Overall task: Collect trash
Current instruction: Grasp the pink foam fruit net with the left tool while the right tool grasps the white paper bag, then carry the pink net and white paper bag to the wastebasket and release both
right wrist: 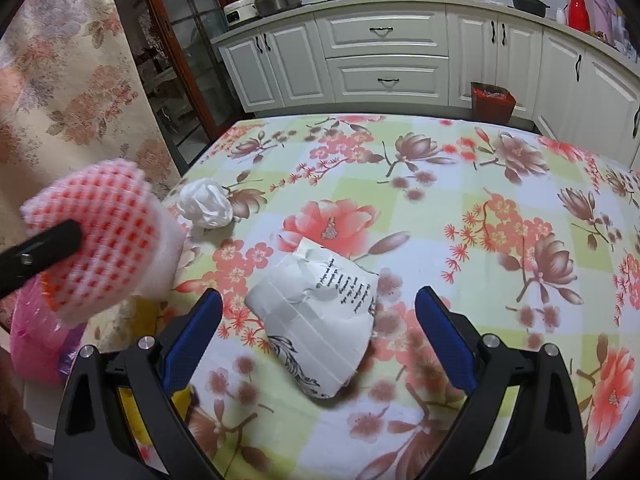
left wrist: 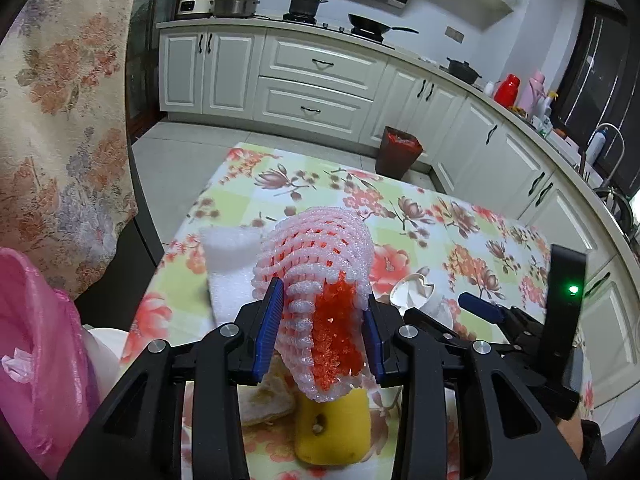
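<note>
Foam fruit net (left wrist: 316, 280), pink-white mesh with an orange-red inner layer, is pinched between the blue pads of the left tongs (left wrist: 323, 322) and lifted off the surface (left wrist: 440, 216); its lower end hangs past the pads. In the right wrist view the same net (right wrist: 100, 240) sits at the left edge, blurred, over the surface's left side with a pink plastic bag (right wrist: 36, 340) just below it. Right tongs (right wrist: 318, 320) are spread wide, nothing between the pads, hovering over a crumpled white paper wrapper with black print (right wrist: 320, 312) lying on the flowered cloth. Crumpled white plastic wad (right wrist: 206, 202) rests near the surface's left edge, apart from the wrapper. Left wrist view also shows a white foam sheet (left wrist: 228, 256) behind the net, a yellow chunk with a hole (left wrist: 332, 432) under the tongs, and a pale, bread-like piece (left wrist: 266, 396) beside it, touching or not I cannot tell. Dark bin with red liner (left wrist: 398, 152) stands on the floor by the white cabinets (left wrist: 320, 80), well apart from the surface.
</note>
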Demonstrator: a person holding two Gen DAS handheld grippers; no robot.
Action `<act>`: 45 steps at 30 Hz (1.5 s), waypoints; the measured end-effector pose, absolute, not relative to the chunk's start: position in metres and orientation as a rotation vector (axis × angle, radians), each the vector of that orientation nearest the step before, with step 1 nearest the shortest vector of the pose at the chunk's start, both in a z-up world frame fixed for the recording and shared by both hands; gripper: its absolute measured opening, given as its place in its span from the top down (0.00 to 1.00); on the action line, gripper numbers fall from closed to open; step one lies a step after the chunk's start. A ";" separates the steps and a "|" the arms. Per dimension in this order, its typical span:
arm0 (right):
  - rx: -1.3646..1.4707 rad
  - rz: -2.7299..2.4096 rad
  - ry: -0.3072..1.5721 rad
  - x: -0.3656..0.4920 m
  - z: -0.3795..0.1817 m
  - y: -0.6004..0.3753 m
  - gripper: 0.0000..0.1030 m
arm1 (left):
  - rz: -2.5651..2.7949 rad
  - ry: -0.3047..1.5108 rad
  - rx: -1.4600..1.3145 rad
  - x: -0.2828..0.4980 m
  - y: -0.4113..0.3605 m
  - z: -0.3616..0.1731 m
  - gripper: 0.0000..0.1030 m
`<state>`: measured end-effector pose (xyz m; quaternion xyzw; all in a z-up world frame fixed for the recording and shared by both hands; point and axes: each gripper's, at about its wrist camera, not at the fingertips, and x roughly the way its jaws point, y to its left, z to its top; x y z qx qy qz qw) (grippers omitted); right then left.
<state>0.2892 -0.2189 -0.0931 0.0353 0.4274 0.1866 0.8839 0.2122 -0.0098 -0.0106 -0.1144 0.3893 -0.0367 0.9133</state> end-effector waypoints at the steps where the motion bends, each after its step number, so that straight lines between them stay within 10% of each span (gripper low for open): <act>1: 0.076 0.384 0.896 0.291 -0.095 -0.218 0.12 | -0.073 0.800 -0.237 0.211 -0.008 -0.010 0.67; 5: 0.084 0.377 0.914 0.293 -0.100 -0.218 0.31 | -0.059 0.795 -0.244 0.205 0.002 -0.008 0.67; 45: -0.046 0.478 0.702 0.187 0.016 -0.159 0.31 | 0.176 0.594 -0.338 0.049 0.123 0.057 0.67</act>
